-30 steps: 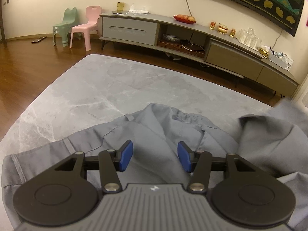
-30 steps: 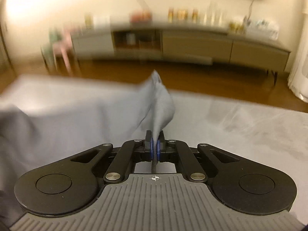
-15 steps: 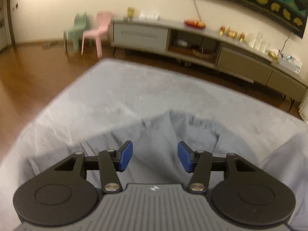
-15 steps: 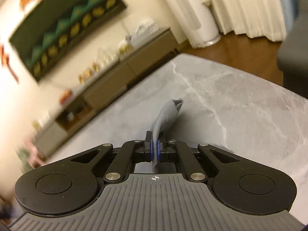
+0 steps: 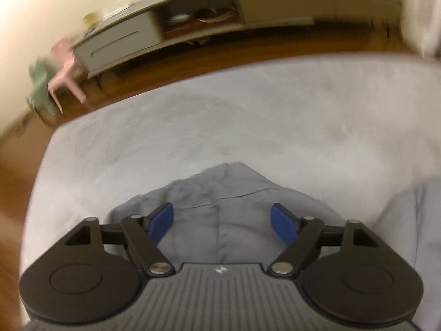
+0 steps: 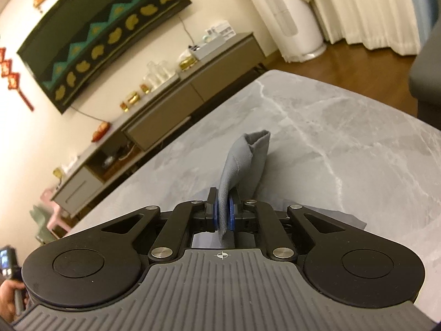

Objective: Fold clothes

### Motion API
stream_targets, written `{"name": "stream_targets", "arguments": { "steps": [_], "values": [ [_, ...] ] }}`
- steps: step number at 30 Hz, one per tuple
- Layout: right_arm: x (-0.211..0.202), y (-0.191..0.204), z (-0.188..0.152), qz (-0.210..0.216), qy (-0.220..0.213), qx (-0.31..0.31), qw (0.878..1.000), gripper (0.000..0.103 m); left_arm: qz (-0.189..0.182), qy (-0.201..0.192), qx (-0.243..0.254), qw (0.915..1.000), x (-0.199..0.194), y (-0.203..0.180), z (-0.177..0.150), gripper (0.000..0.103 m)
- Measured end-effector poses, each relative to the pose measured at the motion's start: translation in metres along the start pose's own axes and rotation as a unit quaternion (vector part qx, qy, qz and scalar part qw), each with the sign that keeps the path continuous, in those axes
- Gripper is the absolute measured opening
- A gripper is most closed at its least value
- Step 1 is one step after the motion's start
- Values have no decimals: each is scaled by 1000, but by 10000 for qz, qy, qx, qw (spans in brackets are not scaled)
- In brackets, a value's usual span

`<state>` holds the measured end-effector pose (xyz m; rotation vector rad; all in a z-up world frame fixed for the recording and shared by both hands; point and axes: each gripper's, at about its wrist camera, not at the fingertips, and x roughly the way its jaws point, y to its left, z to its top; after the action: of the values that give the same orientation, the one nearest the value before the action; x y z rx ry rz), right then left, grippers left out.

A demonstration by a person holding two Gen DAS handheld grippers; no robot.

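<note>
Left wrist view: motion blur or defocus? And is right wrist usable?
Left wrist: motion smear across the cabinet, chairs and grey garment; the open left tongs stay crisp, so motion. Right wrist: mostly sharp, marble table veining clear, right tongs shut on a grey garment fold; fisheye bends edges.

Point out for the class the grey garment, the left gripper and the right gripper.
grey garment (image 5: 220,201): left wrist view, on the creased cloth between the open fingers.
left gripper (image 5: 222,218): left wrist view, midway between its blue fingertips.
right gripper (image 6: 223,212): right wrist view, midway between fingertips pinching the garment.
</note>
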<state>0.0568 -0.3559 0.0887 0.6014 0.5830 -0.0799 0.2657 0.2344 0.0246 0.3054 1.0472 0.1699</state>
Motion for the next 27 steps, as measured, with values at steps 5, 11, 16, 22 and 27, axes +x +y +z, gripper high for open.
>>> {"name": "stream_targets", "arguments": {
  "steps": [5,11,16,22,27],
  "values": [
    [1,1,2,75,44,-33,10000,7,-233,102,-206,9995,12,7,3,76],
    [0,0,3,150,34,-10,9999,7,-664,266,-629,9955,11,27,1,0],
    [0,-3,3,182,49,87,9998,7,-860,58,-1488,9851,-4,59,-5,1],
    [4,-1,2,190,81,38,9998,8,-1568,191,-1634,9738,-10,49,10,59],
    [5,-1,1,166,123,24,9998,10,-1333,474,-945,9854,10,6,16,75]
  ]
}}
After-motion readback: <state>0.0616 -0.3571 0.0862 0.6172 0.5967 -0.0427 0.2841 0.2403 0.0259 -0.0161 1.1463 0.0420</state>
